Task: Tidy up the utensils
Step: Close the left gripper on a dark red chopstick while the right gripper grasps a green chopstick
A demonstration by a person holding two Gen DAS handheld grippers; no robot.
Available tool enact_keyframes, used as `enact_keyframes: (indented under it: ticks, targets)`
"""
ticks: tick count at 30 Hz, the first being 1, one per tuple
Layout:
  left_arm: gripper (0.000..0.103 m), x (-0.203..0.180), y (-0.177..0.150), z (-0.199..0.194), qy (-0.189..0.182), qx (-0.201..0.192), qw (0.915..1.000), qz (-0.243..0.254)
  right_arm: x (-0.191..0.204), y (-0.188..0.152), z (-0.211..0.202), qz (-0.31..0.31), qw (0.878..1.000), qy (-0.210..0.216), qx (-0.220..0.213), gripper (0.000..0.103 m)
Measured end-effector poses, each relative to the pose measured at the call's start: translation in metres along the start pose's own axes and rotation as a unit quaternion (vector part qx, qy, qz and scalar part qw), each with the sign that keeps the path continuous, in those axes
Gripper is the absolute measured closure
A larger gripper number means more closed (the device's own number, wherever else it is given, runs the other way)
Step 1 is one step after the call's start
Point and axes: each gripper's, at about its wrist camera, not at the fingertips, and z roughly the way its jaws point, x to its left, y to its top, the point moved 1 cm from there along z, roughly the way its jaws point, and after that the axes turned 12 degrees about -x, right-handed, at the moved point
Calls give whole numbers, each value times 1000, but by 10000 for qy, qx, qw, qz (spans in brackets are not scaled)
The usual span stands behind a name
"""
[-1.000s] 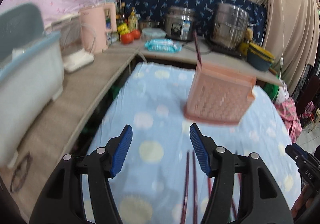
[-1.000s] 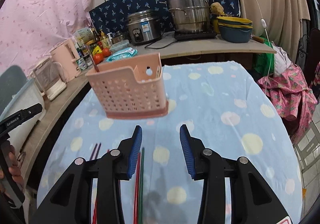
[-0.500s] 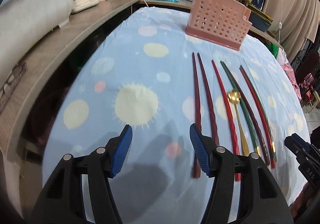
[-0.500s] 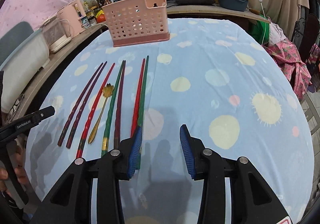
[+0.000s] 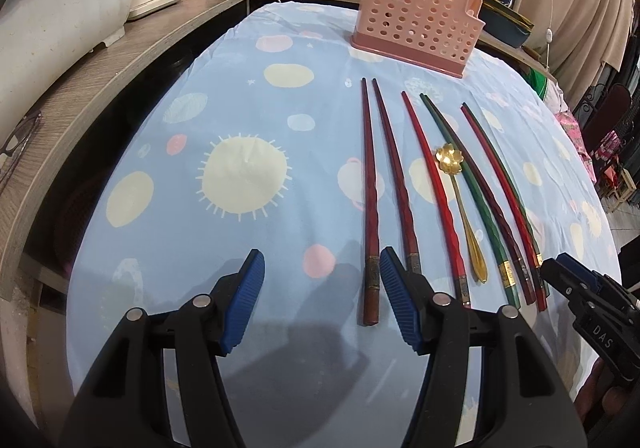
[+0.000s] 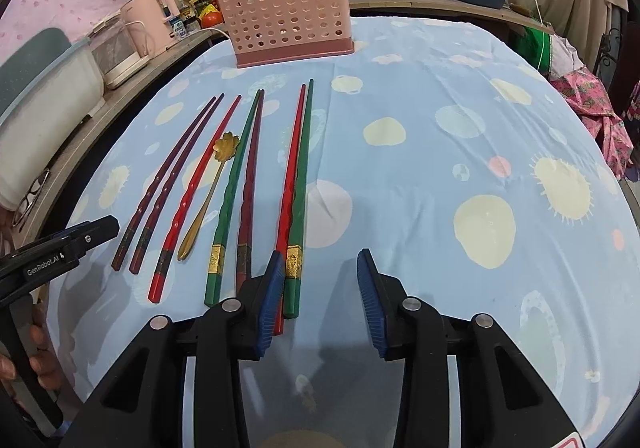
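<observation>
Both claws wide open, empty: left gripper (image 5: 320, 296), right gripper (image 6: 318, 292). Chopsticks (image 6: 298, 183) and gold spoon (image 6: 208, 191) lie mid-frame; pink basket (image 6: 288, 13) upper centre. My worry: thin neighbouring sticks, so pinch may grab two or roll one.

Cloth (image 6: 460, 119) right of chopsticks (image 6: 298, 183) bare; pink basket (image 6: 286, 17) blocks far end
</observation>
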Motion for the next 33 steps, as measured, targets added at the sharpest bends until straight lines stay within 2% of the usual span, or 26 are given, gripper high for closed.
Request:
enact_keyframes:
  ticks: [11,17,22,25,30,33]
  targets:
    - [46,-5,-5,5,24,90,9999,72,1,-2,4,-153,9998,-113,8,70]
    - [46,-7,-6,5,-6,74,9999,108,-6,-2,3,-95,9998,-188,3,88]
    - [48,-13,-8,5,-60,82,9997,205,-7,-2,3,-81,9998,-195,13,93]
    - [56,-15,-9,4,-102,76,9996,246,-7,-1,3,-85,9998,-184,17,94]
    - [83,-15,-9,4,-251,108,9994,198,-8,-1,2,-55,9999,-150,21,94]
    - [92,-16,-10,4,-320,125,9992,192,-9,-3,1,-31,9999,-124,20,94]
